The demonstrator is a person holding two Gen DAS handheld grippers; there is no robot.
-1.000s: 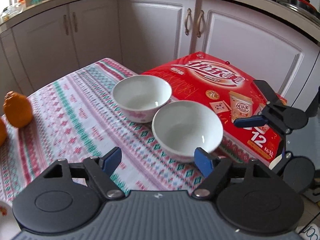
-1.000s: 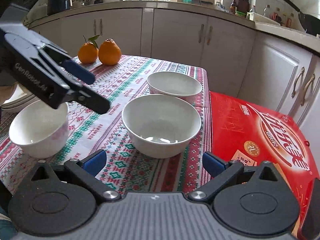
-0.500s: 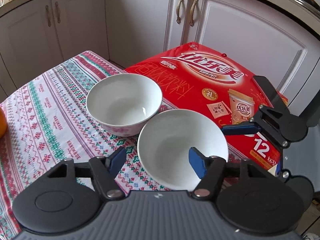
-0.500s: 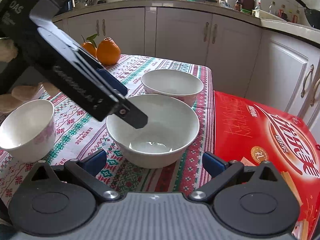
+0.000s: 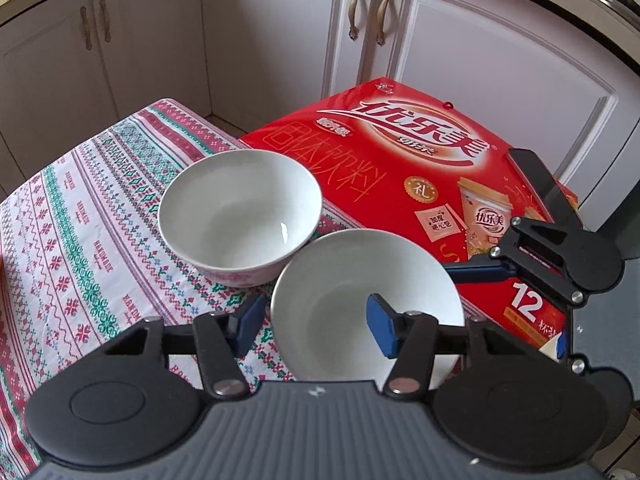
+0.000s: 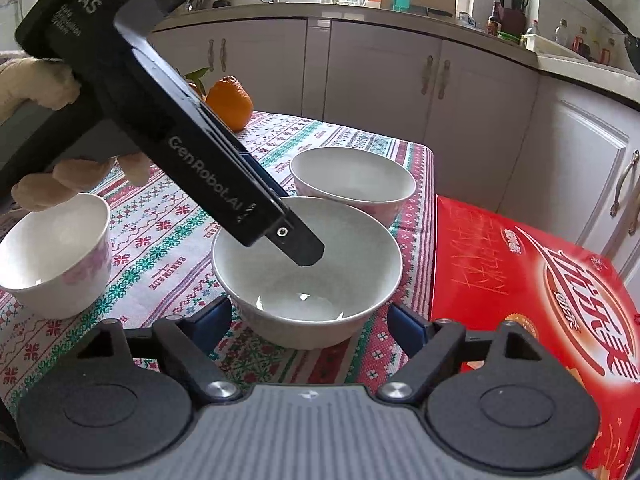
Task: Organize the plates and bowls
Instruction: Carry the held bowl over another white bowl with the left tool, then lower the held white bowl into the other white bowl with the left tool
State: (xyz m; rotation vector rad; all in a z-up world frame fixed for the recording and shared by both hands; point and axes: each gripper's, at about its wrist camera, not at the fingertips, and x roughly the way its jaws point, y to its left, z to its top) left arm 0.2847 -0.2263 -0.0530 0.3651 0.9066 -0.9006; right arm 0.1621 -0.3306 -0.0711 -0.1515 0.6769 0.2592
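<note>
A plain white bowl [image 5: 360, 280] [image 6: 308, 264] sits near the table's right edge. My left gripper [image 5: 316, 320] is open and straddles its left rim: the right finger is inside the bowl, the left finger outside. My right gripper [image 6: 310, 320] is open, low in front of the same bowl, one finger on each side of it. A second white bowl [image 5: 240, 212] [image 6: 352, 176] with a pink pattern stands just behind, touching or nearly touching the first. A third, taller bowl [image 6: 56, 252] stands at the left.
A patterned tablecloth [image 5: 80, 220] covers the table. A large red drink box [image 5: 420, 160] [image 6: 540, 280] lies off the table's right edge. An orange [image 6: 230, 102] sits at the far side. White cabinets [image 5: 280, 40] stand behind.
My left gripper has moved forward and down over the plain bowl, so one finger now reaches inside it. My right gripper has come closer to the same bowl.
</note>
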